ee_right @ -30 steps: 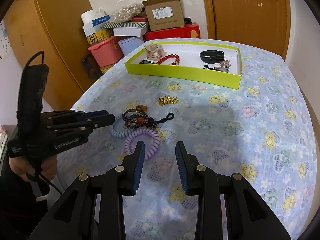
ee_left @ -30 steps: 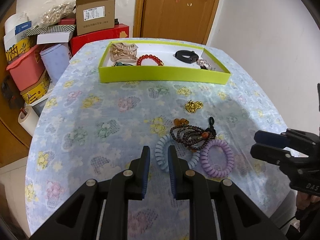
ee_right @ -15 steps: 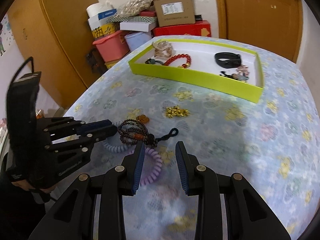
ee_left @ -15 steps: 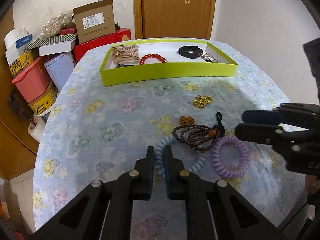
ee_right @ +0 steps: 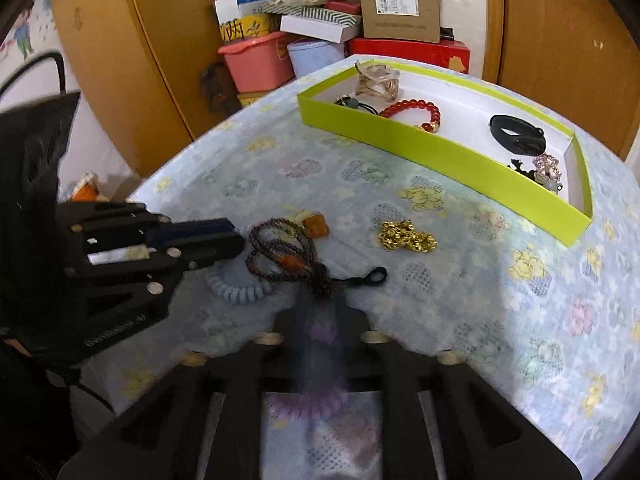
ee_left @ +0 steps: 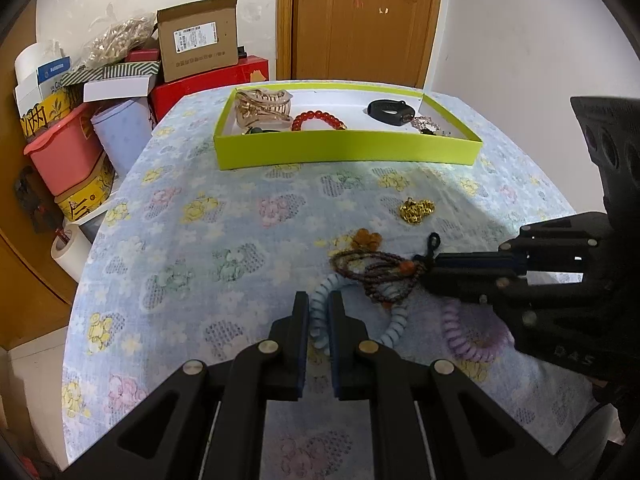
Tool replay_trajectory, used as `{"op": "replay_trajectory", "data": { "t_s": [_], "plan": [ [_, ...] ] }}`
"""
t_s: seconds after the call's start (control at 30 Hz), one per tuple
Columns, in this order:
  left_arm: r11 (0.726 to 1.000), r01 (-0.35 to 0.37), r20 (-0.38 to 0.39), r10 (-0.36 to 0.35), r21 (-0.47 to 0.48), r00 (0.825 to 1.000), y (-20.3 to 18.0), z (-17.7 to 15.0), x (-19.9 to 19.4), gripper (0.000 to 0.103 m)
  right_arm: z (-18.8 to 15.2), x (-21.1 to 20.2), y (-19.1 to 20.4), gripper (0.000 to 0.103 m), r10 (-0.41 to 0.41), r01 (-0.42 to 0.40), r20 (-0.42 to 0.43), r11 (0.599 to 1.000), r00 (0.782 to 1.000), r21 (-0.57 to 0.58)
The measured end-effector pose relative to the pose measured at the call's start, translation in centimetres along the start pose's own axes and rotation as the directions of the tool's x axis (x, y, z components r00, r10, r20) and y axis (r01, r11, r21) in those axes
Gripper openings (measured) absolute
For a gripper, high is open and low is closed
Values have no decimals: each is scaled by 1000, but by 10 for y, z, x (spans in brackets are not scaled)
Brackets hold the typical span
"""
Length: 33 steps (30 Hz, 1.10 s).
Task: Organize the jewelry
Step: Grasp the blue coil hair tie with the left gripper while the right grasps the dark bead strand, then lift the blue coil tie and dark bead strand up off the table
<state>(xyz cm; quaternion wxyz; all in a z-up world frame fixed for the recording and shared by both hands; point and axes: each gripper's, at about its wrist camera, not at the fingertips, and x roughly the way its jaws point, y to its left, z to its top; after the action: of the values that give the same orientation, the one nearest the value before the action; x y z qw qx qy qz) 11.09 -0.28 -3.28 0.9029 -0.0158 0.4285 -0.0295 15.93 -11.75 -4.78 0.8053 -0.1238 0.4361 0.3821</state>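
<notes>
My left gripper has its fingers narrowly apart around the rim of a pale blue coil hair tie on the floral tablecloth. My right gripper is blurred; its fingers stand close together over a purple coil hair tie, near the tassel of a brown bead bracelet. The right gripper also shows in the left wrist view, fingers close together at the bracelet. A gold chain and an amber flower clip lie nearby. The lime-green tray holds a claw clip, red bead bracelet and black band.
Boxes, a pink bin and a tape roll crowd the floor left of the table. A wooden door stands behind the tray. A wooden cabinet is at the left in the right wrist view.
Both grippers moved in toward the pile of hair ties. The right gripper's fingers closed up over the purple tie. The left gripper now straddles the blue coil.
</notes>
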Motion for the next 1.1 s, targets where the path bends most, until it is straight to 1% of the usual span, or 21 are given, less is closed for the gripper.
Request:
{"op": "replay_trajectory", "data": {
  "t_s": [0.17, 0.3, 0.53, 0.57, 0.6, 0.8, 0.9, 0.97, 1.0, 1.03, 1.07, 1.1],
  "plan": [
    [1000, 1, 0, -1, -4, 1000, 1, 0, 0, 10, -1, -1, -1, 6, -21, 21, 11, 1000, 1000, -1],
    [1000, -5, 1, 5, -19, 1000, 4, -1, -2, 10, -2, -8, -7, 6, -39, 39, 30, 999, 999, 23],
    [998, 9, 16, -8, -55, 1000, 11, -2, -9, 9, -4, -29, -22, 5, -64, 58, 77, 994, 995, 88],
    [998, 14, 21, -13, -59, 1000, 12, -1, -11, 9, -5, -33, -23, 5, -67, 58, 84, 994, 994, 97],
    [998, 18, 27, -16, -63, 999, 13, -1, -13, 9, -6, -38, -25, 0, -72, 61, 95, 992, 993, 111],
    [997, 28, 56, -24, -66, 998, 13, 2, -26, 9, -9, -65, -29, 0, -88, 67, 147, 988, 985, 142],
    [998, 30, 59, -26, -64, 998, 12, 2, -29, 9, -10, -66, -31, 0, -64, 45, 134, 989, 989, 138],
    [997, 30, 59, -26, -65, 998, 11, 1, -30, 9, -9, -61, -36, 0, -49, 28, 117, 984, 992, 176],
    [997, 30, 57, -26, -67, 998, 11, 1, -30, 9, -9, -58, -38, 5, -44, 22, 111, 981, 993, 192],
    [997, 29, 56, -26, -69, 998, 12, 0, -31, 9, -8, -54, -41, 14, -38, 15, 100, 975, 994, 220],
    [997, 29, 55, -25, -70, 998, 12, -1, -31, 9, -8, -51, -42, 18, -35, 11, 94, 971, 995, 240],
    [997, 28, 54, -24, -70, 998, 13, -1, -32, 9, -8, -47, -44, 20, -30, 7, 88, 966, 996, 257]
  ]
}}
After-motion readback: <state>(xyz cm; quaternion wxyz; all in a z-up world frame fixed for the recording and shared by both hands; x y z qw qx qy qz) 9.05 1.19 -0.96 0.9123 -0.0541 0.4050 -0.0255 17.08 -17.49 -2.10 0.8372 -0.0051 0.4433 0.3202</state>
